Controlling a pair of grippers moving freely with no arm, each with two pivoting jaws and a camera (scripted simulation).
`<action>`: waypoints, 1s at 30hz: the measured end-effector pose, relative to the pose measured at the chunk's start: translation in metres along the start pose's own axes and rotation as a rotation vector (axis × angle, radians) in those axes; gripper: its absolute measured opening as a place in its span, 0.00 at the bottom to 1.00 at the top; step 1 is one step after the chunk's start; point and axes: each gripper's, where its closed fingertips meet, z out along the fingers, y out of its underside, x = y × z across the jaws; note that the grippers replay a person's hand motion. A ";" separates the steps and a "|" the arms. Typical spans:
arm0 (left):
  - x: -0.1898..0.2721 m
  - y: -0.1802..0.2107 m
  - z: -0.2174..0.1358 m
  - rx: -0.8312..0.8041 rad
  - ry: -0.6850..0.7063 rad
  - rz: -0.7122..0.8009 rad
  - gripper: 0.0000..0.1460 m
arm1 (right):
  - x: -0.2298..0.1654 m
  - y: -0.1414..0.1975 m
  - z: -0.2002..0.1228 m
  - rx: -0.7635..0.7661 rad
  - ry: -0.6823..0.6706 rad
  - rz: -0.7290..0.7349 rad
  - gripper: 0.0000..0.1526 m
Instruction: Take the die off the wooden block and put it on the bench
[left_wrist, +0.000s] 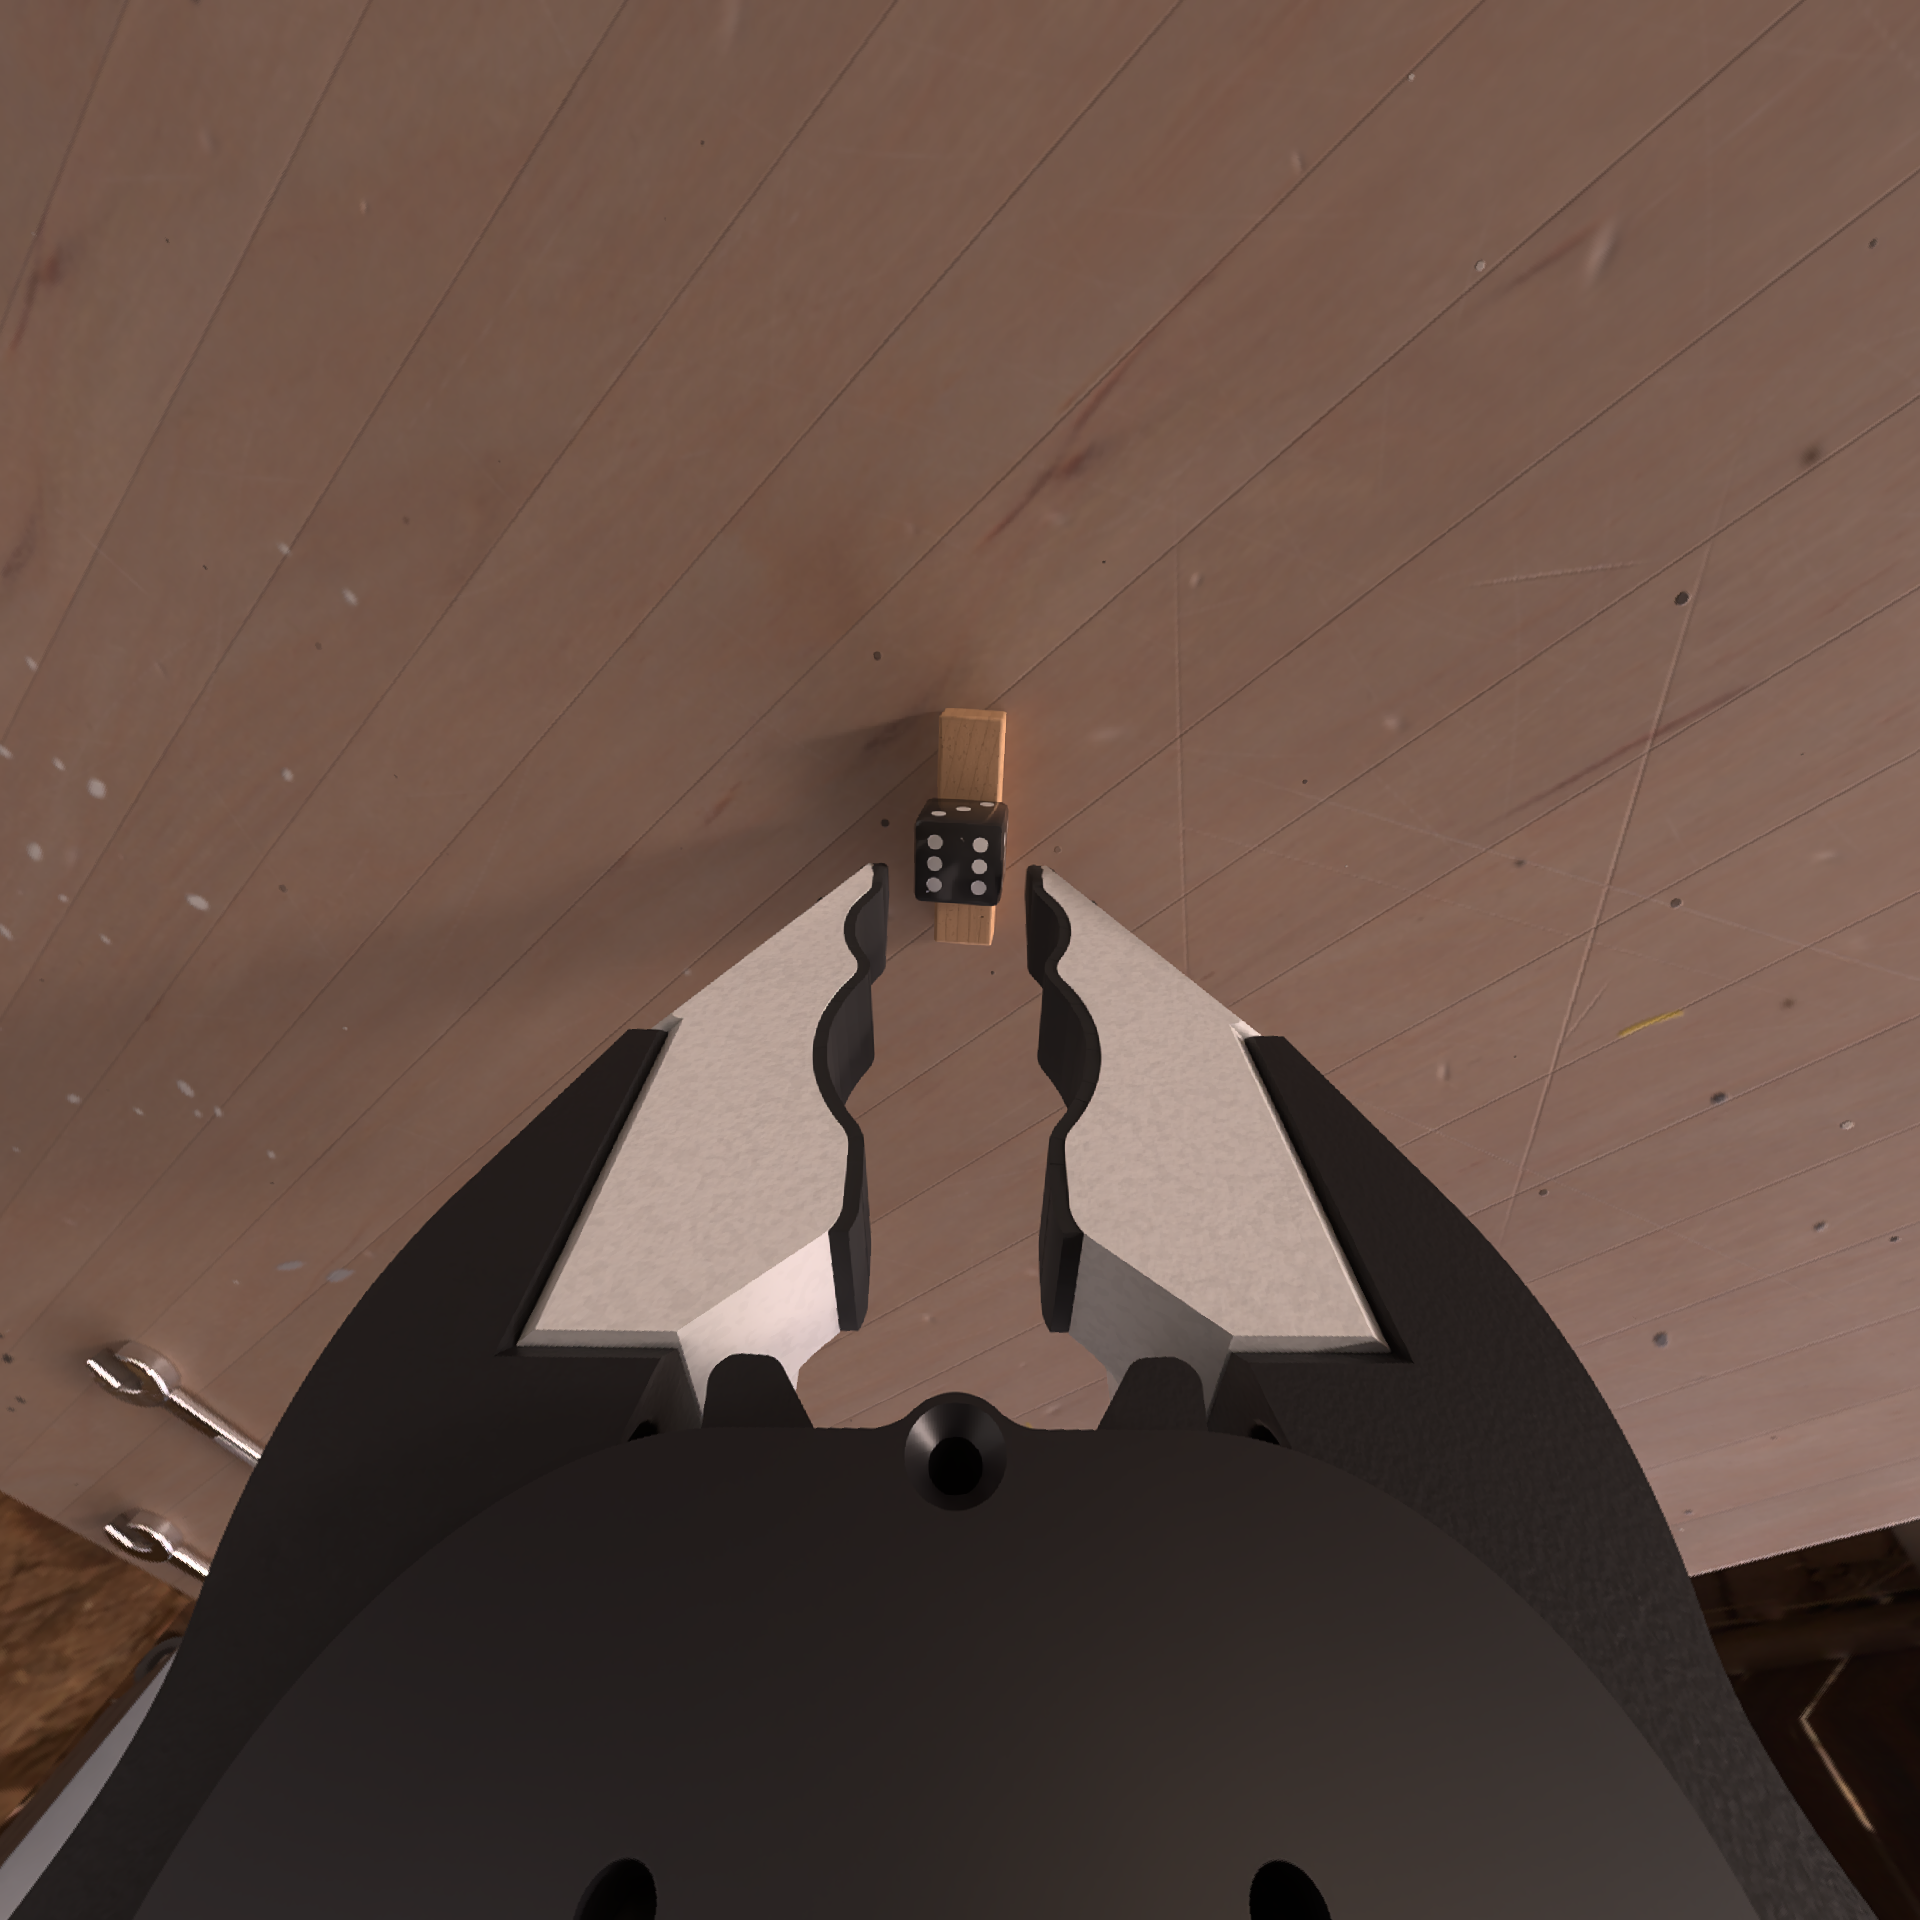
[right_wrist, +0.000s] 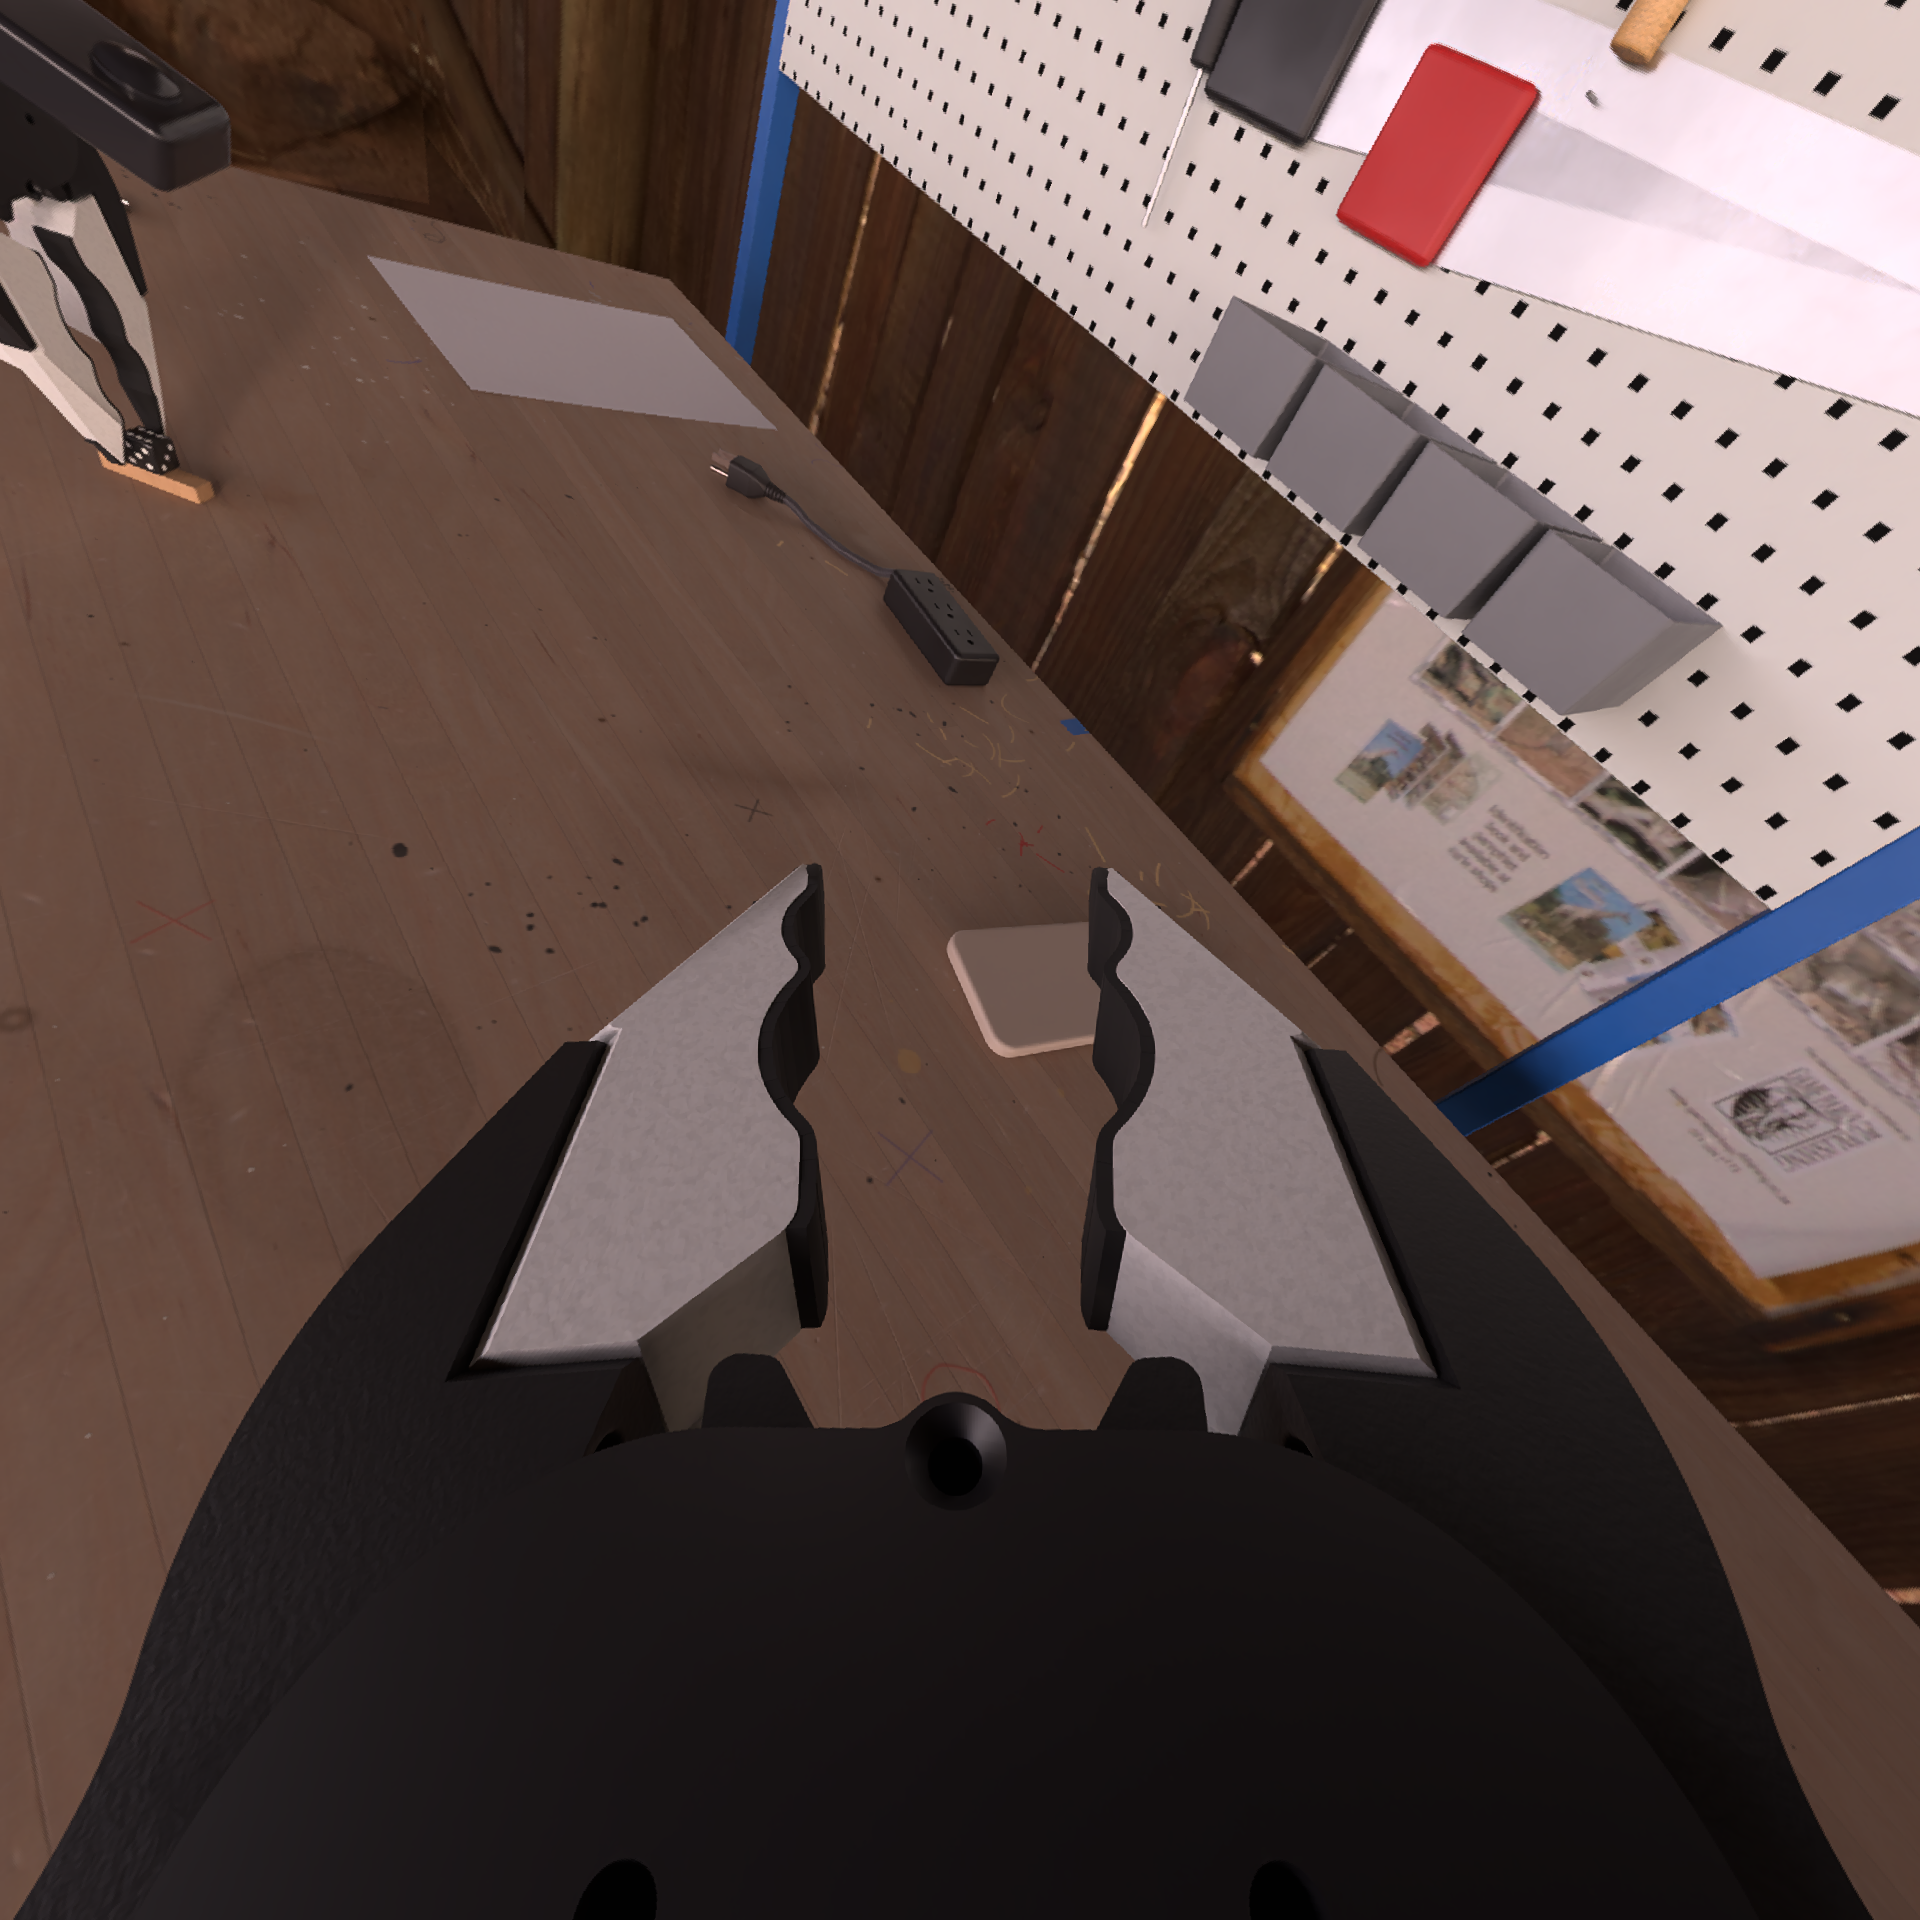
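Observation:
A black die (left_wrist: 959, 850) with white pips sits on a small flat wooden block (left_wrist: 971, 767) lying on the brown bench (left_wrist: 520, 416). My left gripper (left_wrist: 956, 875) is open, pointing down, with its fingertips on either side of the die and just short of it. In the right wrist view the die (right_wrist: 151, 449), the block (right_wrist: 166, 484) and the left gripper (right_wrist: 114, 421) show at far left, fingertips right beside the die. My right gripper (right_wrist: 956, 878) is open and empty, hovering over the bench far from the die.
Two metal eye hooks (left_wrist: 156, 1397) lie near the bench's edge. A grey sheet (right_wrist: 566, 343), a black power strip (right_wrist: 940, 627) with its cord, and a beige pad (right_wrist: 1023, 987) lie on the bench. A pegboard (right_wrist: 1558, 416) with grey bins (right_wrist: 1444, 509) hangs on the wall.

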 end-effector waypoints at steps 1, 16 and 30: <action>0.000 0.000 0.000 -0.001 -0.004 0.007 0.17 | 0.000 0.000 0.000 0.001 0.001 0.001 0.33; -0.011 0.000 -0.025 0.065 -0.057 0.024 0.12 | 0.001 -0.002 -0.003 0.009 0.003 0.001 0.33; 0.074 -0.093 -0.202 0.656 -0.463 0.211 0.12 | 0.024 0.005 0.008 -0.092 0.319 -0.335 0.34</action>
